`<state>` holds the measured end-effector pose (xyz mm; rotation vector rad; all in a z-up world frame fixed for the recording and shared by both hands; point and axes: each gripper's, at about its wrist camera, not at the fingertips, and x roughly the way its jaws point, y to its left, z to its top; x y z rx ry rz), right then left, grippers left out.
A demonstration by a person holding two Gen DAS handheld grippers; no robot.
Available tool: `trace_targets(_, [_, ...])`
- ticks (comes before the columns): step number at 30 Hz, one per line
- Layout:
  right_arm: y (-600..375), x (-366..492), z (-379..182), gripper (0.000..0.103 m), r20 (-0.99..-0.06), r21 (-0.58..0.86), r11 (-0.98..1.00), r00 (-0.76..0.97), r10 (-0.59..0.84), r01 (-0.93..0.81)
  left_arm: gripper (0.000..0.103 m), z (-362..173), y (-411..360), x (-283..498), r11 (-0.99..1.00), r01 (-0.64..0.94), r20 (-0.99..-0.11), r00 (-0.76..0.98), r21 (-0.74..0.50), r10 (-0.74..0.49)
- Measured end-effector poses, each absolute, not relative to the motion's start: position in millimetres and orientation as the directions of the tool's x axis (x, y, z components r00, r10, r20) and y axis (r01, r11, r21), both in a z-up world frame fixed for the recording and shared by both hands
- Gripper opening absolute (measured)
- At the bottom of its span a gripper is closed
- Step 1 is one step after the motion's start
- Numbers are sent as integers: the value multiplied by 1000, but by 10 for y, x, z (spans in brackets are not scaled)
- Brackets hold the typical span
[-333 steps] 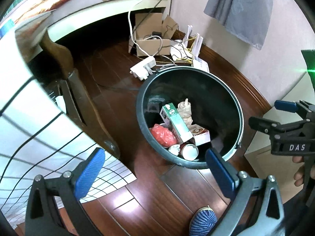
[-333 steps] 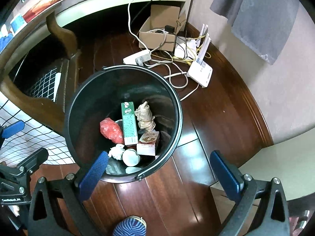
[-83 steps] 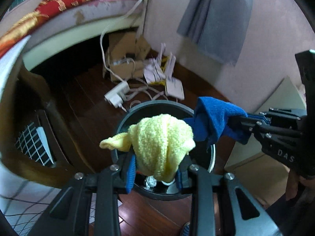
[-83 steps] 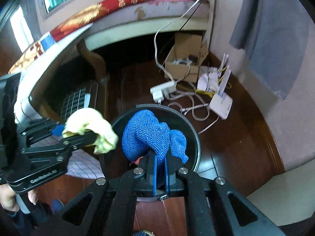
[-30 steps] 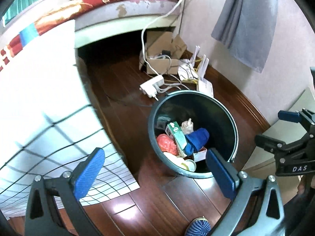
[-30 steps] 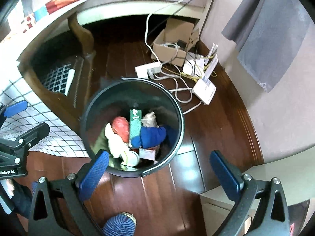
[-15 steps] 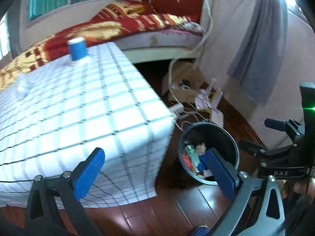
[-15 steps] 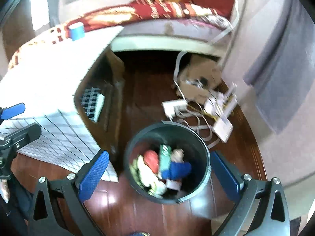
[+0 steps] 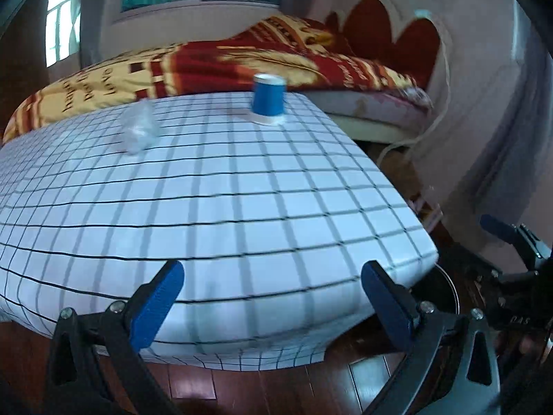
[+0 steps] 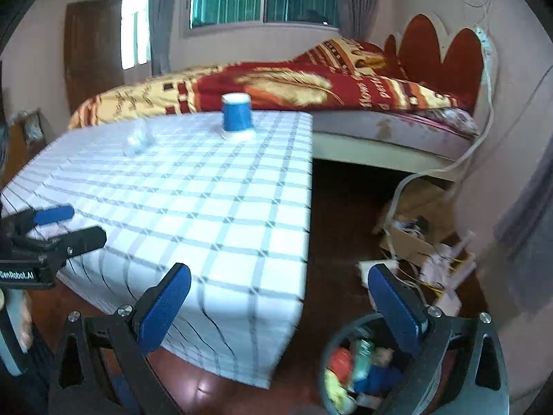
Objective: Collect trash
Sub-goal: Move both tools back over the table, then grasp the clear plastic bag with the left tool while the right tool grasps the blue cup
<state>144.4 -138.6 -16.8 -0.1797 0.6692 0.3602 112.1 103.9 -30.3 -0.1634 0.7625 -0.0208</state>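
Both tongs were wide open & held nothing: left tongs and right tongs hung at the near edge of the tabletop. Trash left up there: a blue cup upside down near the far edge, & a clear crumpled bag to its left. The bin sat on the floor by the tabletop corner. I think the cup could tip or roll off if bumped, bc it's so close to the edge. The thin bag might slip out of the tongs
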Motion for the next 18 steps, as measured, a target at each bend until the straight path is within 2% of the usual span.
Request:
trace_targets(4, [-1038, 1704, -172, 103, -647, 28, 903, 682, 343, -428, 103, -302, 1391, 1188, 983, -106, -689, 724, -148, -26])
trace_targets(6, [-830, 1889, -194, 103, -713, 92, 877, 584, 388, -471, 103, -283, 1550, 1245, 985, -140, -687, 726, -105, 31])
trace_targets(8, [-627, 2035, -149, 103, -740, 78, 879, 564, 367, -470, 103, -268, 1733, 1345, 980, -172, -676, 734, -96, 63])
trace_targets(14, [-186, 2713, 5, 103, -713, 37, 881, 606, 354, -471, 99, -284, 2205, 1864, 970, -229, -679, 725, -75, 119])
trace_targets(18, [53, 3304, 22, 103, -713, 26, 881, 610, 347, -472, 91, -366, 2484, 2280, 968, -239, -706, 699, -78, 116])
